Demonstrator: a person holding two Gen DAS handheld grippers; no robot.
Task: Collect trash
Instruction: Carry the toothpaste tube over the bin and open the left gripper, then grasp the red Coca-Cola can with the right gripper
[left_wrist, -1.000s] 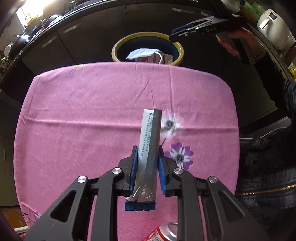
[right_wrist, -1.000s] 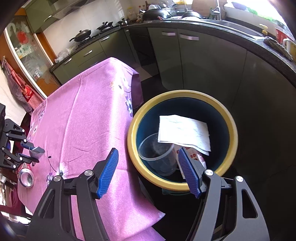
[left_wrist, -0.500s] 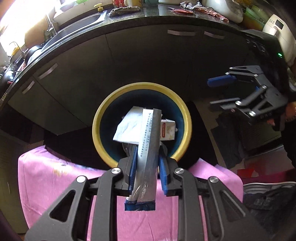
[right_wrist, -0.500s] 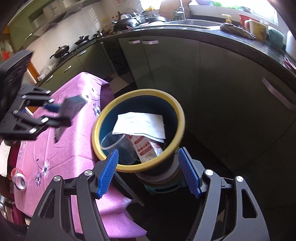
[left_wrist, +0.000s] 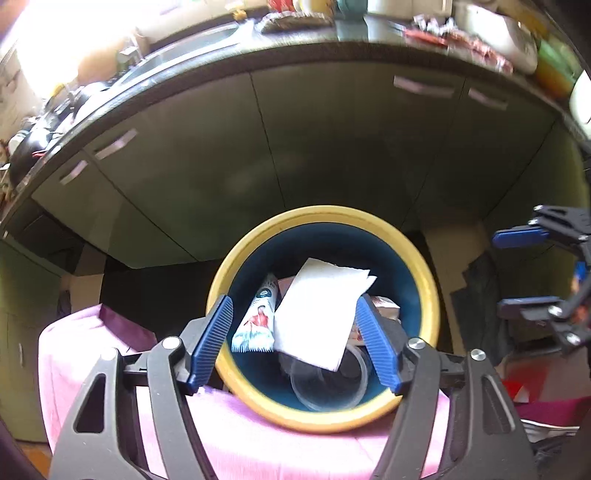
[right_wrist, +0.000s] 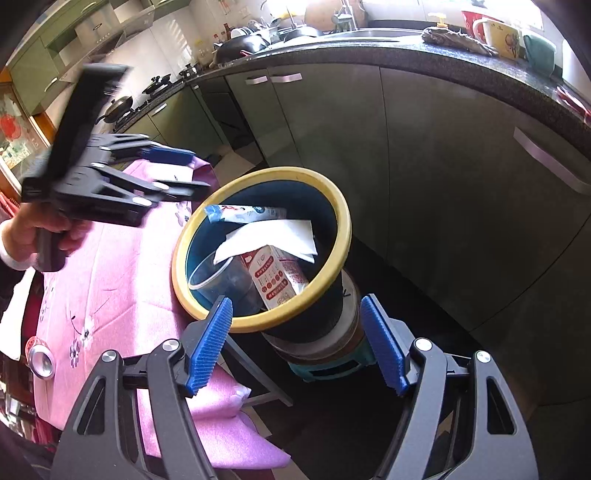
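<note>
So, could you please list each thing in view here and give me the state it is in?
left gripper: jaws have just been opening, nothing between them
right gripper: open, empty
bin: upright, lidless, partly filled
wrapper: loose inside the bin
paper sheet: flat on top of the trash
clear cup: in the bin, empty
carton: tilted in the bin
can: on the table

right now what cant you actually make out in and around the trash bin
- Bin bottom: both views, hidden by the white paper, carton and clear cup.
- Carton: left wrist view, mostly covered by the paper and a gripper finger.
- Can on the table: right wrist view, only its top shows at the picture's edge.
- Left gripper: right wrist view, motion-blurred.
</note>
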